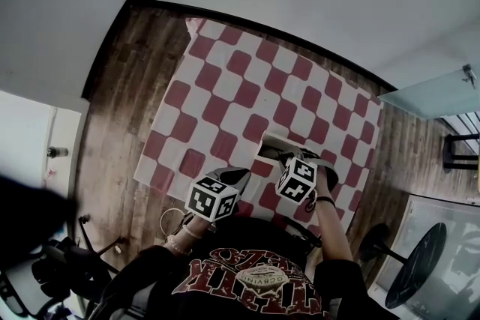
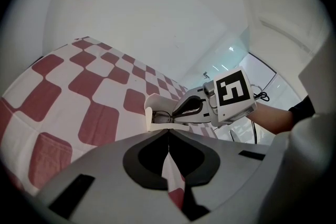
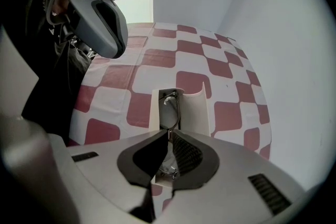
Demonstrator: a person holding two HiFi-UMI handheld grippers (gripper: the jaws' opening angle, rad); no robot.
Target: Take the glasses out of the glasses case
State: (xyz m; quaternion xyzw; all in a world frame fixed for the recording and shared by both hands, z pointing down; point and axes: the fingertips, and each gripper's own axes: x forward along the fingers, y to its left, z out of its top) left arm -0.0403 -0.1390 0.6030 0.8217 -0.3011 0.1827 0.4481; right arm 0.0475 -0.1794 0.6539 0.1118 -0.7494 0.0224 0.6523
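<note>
black shirt [image 1: 255,273] with a red and pale print fills the bottom of the head view, the lettering upside down and too warped to read; just past it the left tool [image 1: 241,174] and right tool [image 1: 283,156] reach over a red-and-white checked cloth [image 1: 247,79], each carrying a marker cube [image 1: 212,198]; only this view shows the wood floor [image 1: 127,101] around the cloth; the pale case [image 1: 270,140] lies open towards the cloth's near edge, under the right tool's tip, and its contents can't be made out from up here; the right tool view looks straight into the case [image 3: 197,107]: the glasses [image 3: 170,107] lie lengthwise in it, thin dark frame, one lens showing behind the tips; the right tool [image 3: 169,135] is clenched on the frame, jaws pressed together with the rim between them; the left tool [image 3: 113,42] hangs at that view's upper left, off the case; the left tool view gives the side-on look: the right tool [image 2: 176,113] dips into the case [image 2: 152,105] from the right, its cube showing a black-and-white square pattern and no letters; the glasses [image 2: 160,115] show as a dark rim against the case wall; the left tool [image 2: 168,134] is clenched on nothing, jaws meeting at the tips, cloth [image 2: 79,81] visible through the gap behind them; its tips sit just beside the case's near end; whether they touch it can't be told
</note>
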